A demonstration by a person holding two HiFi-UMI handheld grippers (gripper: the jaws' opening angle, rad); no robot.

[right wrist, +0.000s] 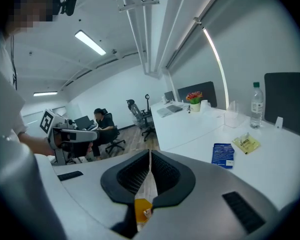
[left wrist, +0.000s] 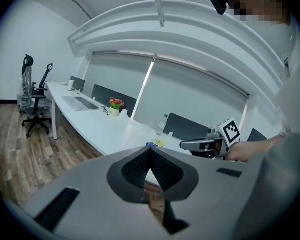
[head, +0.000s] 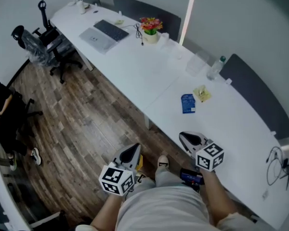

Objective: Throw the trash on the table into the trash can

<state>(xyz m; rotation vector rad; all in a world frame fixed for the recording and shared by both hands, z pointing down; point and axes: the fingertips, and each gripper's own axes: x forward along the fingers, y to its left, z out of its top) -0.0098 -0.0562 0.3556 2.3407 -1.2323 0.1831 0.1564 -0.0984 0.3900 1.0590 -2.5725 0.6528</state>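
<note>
Two pieces of trash lie on the white table: a blue packet and, just beyond it, a crumpled yellow wrapper. The right gripper view shows the blue packet and yellow wrapper to the right of the jaws. My right gripper hovers over the table's near edge, short of the packet, shut and empty. My left gripper hangs over the wooden floor, left of the table, also shut with nothing in it. In their own views the left gripper and right gripper show their jaws closed together. No trash can is in sight.
A clear bottle, a flower pot and a laptop stand farther along the table. Office chairs are on the wooden floor at the left. A person sits at a desk in the background. Cables lie at the table's right end.
</note>
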